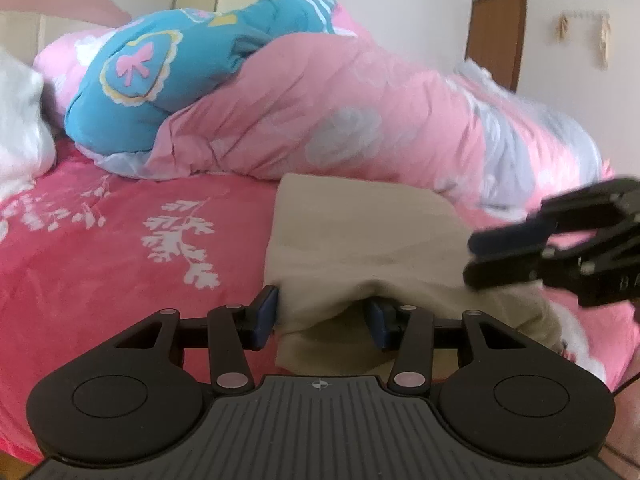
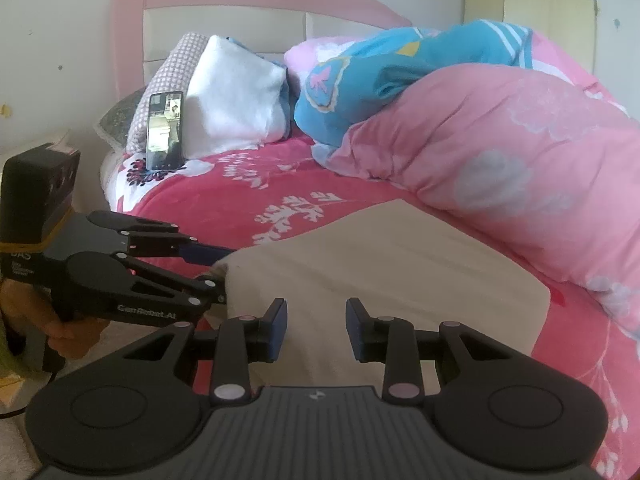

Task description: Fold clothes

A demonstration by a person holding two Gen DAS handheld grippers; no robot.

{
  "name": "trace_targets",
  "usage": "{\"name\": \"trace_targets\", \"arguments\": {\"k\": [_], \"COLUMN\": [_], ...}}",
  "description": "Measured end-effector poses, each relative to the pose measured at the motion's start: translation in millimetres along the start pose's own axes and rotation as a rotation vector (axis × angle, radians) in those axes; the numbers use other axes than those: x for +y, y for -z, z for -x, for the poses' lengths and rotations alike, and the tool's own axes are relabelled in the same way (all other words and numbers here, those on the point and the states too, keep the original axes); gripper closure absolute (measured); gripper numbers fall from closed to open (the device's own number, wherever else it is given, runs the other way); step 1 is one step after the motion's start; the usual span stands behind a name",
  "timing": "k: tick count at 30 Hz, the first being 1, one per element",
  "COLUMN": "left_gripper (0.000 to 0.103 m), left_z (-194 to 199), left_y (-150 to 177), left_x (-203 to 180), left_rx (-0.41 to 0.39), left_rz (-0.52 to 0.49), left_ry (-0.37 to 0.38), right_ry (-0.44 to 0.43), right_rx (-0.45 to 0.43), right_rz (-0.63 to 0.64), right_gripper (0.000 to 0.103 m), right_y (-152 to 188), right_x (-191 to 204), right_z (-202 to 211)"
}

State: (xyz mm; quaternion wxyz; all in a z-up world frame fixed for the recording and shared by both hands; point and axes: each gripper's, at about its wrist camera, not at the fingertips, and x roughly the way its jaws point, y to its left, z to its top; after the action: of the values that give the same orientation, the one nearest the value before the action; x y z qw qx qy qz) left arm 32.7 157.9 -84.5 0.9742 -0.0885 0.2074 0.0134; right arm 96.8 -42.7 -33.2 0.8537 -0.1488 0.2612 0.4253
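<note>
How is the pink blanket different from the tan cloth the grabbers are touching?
The pink blanket is puffy and piled in a heap; the tan cloth lies flat and folded. The pink blanket has pale flowers printed on it; the tan cloth is plain. No gripper touches the pink blanket, while the left hand-held gripper has a bunched edge of the tan cloth between its fingers. Both lie on the bed.
</note>
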Motion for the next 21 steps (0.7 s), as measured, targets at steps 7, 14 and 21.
{"name": "trace_targets", "arguments": {"k": [7, 14, 21], "left_gripper": [0.063, 0.067, 0.068], "left_z": [2, 5, 10], "left_y": [-4, -8, -8], "left_x": [6, 11, 14], "left_rx": [-0.054, -0.078, -0.09], "left_rz": [0.043, 0.068, 0.059], "left_ry": [0.01, 0.03, 0.035], "right_ry": [-0.031, -0.053, 0.049], "right_rx": [0.049, 0.069, 0.083], "right_rz": [0.101, 0.15, 0.298], "right_gripper": [0.069, 0.069, 0.089], "right_y": [-8, -10, -7], "right_x": [11, 14, 31], "right_z": [-22, -31, -32]}}
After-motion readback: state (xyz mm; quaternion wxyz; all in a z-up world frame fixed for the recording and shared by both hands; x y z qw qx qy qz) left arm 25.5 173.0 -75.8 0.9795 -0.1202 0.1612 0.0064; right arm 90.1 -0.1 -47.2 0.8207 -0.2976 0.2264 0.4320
